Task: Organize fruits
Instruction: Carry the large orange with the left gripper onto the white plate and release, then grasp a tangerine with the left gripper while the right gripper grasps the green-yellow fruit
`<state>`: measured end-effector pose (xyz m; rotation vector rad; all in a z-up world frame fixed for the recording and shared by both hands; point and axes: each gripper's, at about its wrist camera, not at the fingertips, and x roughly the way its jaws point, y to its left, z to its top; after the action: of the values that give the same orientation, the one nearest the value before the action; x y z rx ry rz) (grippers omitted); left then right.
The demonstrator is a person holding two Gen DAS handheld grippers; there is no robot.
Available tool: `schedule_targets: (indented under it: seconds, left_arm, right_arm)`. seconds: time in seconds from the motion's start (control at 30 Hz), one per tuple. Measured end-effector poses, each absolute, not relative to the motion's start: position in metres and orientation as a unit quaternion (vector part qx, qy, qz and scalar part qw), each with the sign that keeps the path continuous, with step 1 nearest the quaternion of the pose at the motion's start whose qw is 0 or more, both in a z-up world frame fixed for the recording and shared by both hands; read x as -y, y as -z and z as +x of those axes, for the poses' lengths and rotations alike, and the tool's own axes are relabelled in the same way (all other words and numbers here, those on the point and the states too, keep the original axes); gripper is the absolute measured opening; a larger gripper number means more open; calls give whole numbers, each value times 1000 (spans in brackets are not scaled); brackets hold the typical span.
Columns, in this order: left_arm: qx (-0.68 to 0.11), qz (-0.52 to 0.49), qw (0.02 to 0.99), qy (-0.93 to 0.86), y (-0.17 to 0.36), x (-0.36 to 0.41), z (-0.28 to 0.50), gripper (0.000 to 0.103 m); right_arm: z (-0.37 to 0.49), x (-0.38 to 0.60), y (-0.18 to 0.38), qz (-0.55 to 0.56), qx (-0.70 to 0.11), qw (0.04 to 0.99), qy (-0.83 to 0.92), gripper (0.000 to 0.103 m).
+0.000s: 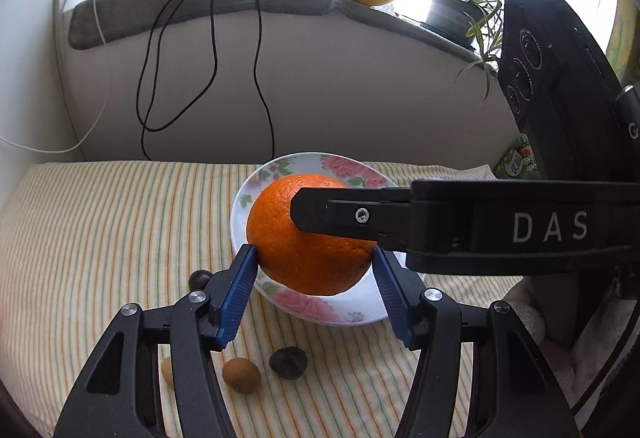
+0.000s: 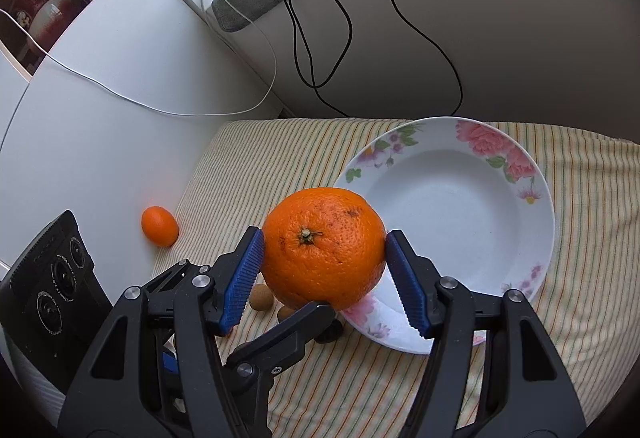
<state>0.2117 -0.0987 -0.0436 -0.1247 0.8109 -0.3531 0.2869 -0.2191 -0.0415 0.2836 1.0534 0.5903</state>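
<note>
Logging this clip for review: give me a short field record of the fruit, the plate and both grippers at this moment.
held item: large orange, stem end toward the right wrist camera
left hand-held gripper: blue pads against the orange's sides
right hand-held gripper: blue pads against the orange's sides
orange position: lifted, at the plate's near rim
plate: floral plate, nothing in it
loose fruit: small orange citrus; small brown fruits and dark ones on the striped cloth

A dimpled, slightly glossy skin was seen on the orange (image 2: 324, 250). The plate (image 2: 460, 206) was glazed smooth and shiny. The striped cloth (image 1: 100, 238) was woven and matt.
</note>
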Motion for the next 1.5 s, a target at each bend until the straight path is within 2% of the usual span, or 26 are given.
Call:
schedule_targets:
  seconds: [0.67, 1.03, 1.5]
  left_arm:
    - [-430, -50, 882, 187, 72, 137, 266, 59]
    - [-441, -26, 880, 176, 75, 154, 263, 59]
    - [-404, -8, 901, 158, 41, 132, 235, 59]
  right_arm:
    - [328, 264, 76, 148, -497, 825, -227, 66]
    - [322, 270, 62, 121, -475, 850, -192, 66]
    - [275, 278, 30, 97, -419, 886, -174, 66]
